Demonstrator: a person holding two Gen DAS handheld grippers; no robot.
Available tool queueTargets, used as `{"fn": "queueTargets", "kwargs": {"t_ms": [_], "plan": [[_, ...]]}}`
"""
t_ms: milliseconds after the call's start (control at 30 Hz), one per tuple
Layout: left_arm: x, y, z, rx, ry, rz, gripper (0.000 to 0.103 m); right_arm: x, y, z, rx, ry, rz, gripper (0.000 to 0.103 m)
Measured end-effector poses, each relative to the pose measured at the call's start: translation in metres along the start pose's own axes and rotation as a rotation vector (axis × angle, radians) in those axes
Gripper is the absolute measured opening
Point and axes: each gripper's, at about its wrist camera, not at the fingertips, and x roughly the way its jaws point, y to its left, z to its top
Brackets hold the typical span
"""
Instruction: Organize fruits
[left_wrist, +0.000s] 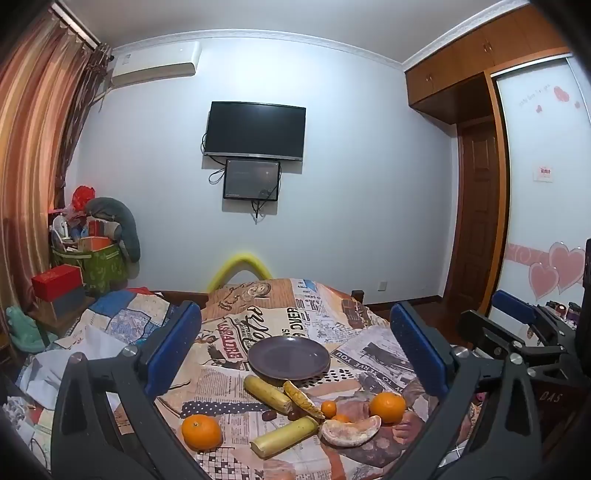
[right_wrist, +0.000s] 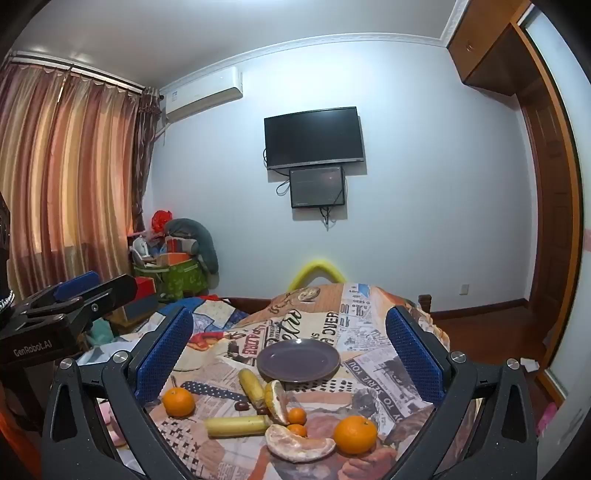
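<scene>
- While both grippers hang above the near edge with nothing held, the patchwork newspaper-print cloth (left_wrist: 280, 317) covering the tabletop is the largest thing in view; it lies rumpled, so round fruit could roll off if nudged.
- Left gripper (left_wrist: 295, 354): blue-padded fingers spread wide, empty. Right gripper (right_wrist: 291, 354): likewise wide and empty. Its body shows at the right edge of the left view, so the two could collide if they reach for the same fruit.
- Round dark purple plate (right_wrist: 298, 360), bare, is the landmark; all fruit lies on its near side.
- Long pale yellow banana piece (right_wrist: 238, 425) lies nearest the camera side of the plate, its long axis running left to right.
- Second yellow banana piece (right_wrist: 252, 386) just touches the plate's near rim, its axis running away toward the plate.
- Peeled pale citrus segment (right_wrist: 299, 446), curved, lies near-right of the plate; soft, so a hard pinch would likely crush it.
- Large orange (right_wrist: 355, 434) sits right of it; another orange (right_wrist: 178, 401) sits left of the plate's near side.
- Cut citrus wedge (right_wrist: 277, 400) stands by the bananas.
- Two small tangerines (right_wrist: 297, 416) are crowded against it; grabbing one risks knocking its neighbours.
</scene>
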Motion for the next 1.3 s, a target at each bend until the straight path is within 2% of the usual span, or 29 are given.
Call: {"fn": "queueTargets", "kwargs": {"t_ms": [333, 1300], "plan": [[-0.001, -0.004, 0.003, 0.040, 0.002, -0.010, 0.103, 0.000, -0.002, 0.000, 0.003, -0.001, 0.003, 0.103], [-0.002, -0.006, -0.002, 0.046, -0.004, -0.023, 0.103, -0.002, -0.007, 0.004, 0.025, 0.000, -0.010, 0.103]]}}
